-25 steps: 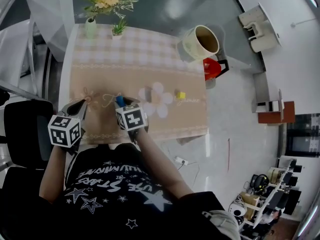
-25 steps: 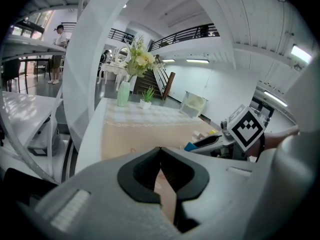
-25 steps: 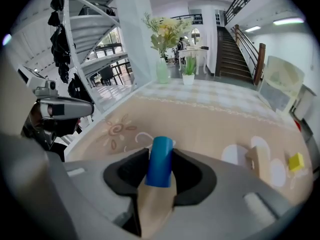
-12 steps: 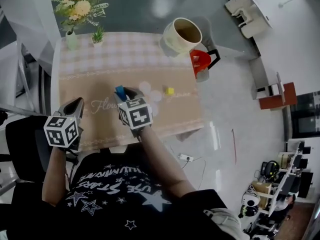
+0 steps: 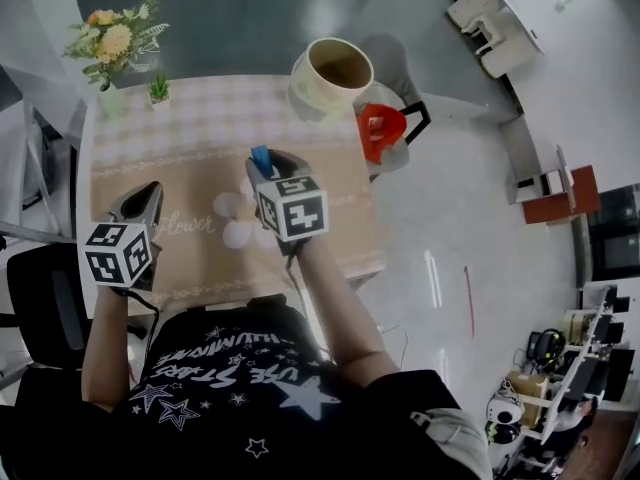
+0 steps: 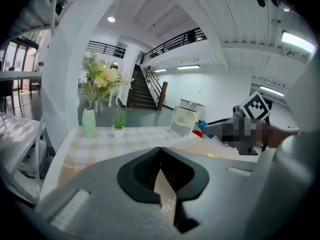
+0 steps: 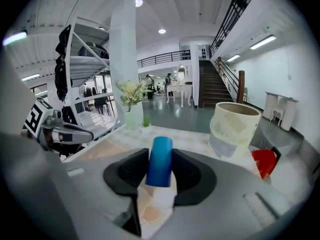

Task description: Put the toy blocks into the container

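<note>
A blue cylinder block [image 7: 160,160] stands upright between the pads of my right gripper [image 7: 160,159], which is shut on it. In the head view that gripper [image 5: 265,163] hangs over the middle of the table with the blue block [image 5: 262,156] at its tip. The cream container [image 5: 330,68] stands at the far right corner, beyond it; the container [image 7: 235,129] is open at the top. My left gripper [image 5: 145,200] hovers over the table's left side, shut and empty [image 6: 160,154]. A small yellow block [image 6: 209,155] lies on the table under the right gripper.
A red jug-like object [image 5: 381,128] sits just right of the container, at the table's edge. A vase of flowers [image 5: 110,43] and a small potted plant [image 5: 158,90] stand at the far left corner. A black chair [image 5: 45,298] is at my left.
Both grippers have risen off the table's near edge. The right one has carried the blue block further from me and closer to the container; the left has moved slightly.
</note>
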The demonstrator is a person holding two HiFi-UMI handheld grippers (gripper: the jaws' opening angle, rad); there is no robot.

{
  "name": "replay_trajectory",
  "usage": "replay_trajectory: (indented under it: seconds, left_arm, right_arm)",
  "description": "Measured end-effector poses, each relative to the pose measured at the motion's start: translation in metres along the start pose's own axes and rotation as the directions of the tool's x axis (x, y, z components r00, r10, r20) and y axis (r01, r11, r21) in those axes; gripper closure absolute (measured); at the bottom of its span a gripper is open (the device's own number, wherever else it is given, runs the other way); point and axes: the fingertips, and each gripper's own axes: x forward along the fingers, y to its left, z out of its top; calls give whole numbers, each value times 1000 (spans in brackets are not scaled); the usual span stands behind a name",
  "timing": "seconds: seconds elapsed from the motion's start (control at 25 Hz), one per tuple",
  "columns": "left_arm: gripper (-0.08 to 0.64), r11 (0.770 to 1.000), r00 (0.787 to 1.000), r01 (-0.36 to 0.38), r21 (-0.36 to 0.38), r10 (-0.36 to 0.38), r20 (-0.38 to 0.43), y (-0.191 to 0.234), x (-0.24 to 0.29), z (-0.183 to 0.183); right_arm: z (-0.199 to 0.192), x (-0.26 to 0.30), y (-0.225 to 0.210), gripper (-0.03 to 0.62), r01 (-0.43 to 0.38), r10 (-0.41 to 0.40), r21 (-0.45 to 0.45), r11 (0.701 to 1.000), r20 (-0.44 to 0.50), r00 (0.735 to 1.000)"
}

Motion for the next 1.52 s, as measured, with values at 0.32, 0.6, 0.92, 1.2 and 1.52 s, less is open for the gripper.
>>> replay_trajectory:
  seconds: [0.32,0.6,0.92,1.2,1.52]
  left_arm:
    - [551,1000,1000,-18,23,18,23,-48,47,37]
    - [551,999,998,-28,39,25,59,-85,92,76]
    - [551,997,994,-70,16,68,88,-98,127,103]
    - [551,994,989,-107,11,105,105,-102,144,114]
    - [551,989,985,-147,-5,146,87,-102,146,105]
  right_arm:
    - [32,-15,-94,442,31,-31,0,1000,74,997]
    - [67,-20,-175,442,61,-64,26,998,152,986]
    - [106,-7,-230,442,56,-48,-35,998,197,979]
    - [125,27,-264,442,54,-42,-50,997,216,976]
    - [129,54,-281,440,66,-53,-64,996,194,980]
